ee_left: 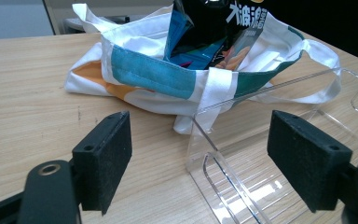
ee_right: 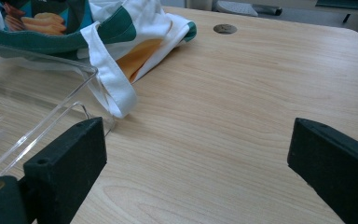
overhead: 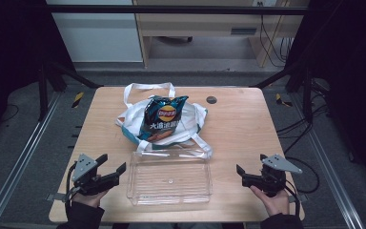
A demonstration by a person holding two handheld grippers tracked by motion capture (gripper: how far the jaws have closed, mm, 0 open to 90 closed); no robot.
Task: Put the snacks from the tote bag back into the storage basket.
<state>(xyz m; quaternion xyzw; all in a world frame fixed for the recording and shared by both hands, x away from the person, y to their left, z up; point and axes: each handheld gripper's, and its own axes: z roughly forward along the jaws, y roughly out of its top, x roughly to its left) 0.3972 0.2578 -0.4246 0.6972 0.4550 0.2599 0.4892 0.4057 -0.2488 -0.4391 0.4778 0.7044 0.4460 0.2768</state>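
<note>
We see a wooden table (overhead: 238, 119) from above, with a person's two hands at its near edge, each holding a gripper. The left gripper (overhead: 113, 166) sits at the near left corner, its jaws spread wide and holding nothing; the left gripper view confirms the gap, with the pads (ee_left: 105, 156) well apart and bare table between them. The right gripper (overhead: 250, 168) rests at the near right, its jaws likewise spread and empty, pointing left toward the middle of the table.

Between the two grippers lies a clear tray (overhead: 170, 177), empty and flat on the table, close to the near edge. In the left gripper view its near corner (ee_left: 200, 135) stands between the jaws but touches neither. In the right gripper view the tray's wall (ee_right: 51, 65) runs off to the left, just beyond the left pad (ee_right: 70, 158).

Just beyond the tray lies a white bag (overhead: 133, 119) with teal trim, slumped on its side in the middle of the table, one strap (overhead: 201, 143) draped against the tray's far edge. A dark chip packet (overhead: 164, 119) sticks out of the bag's mouth. A small round grommet (overhead: 211, 99) sits in the table to the right of the bag, toward the far edge.
</note>
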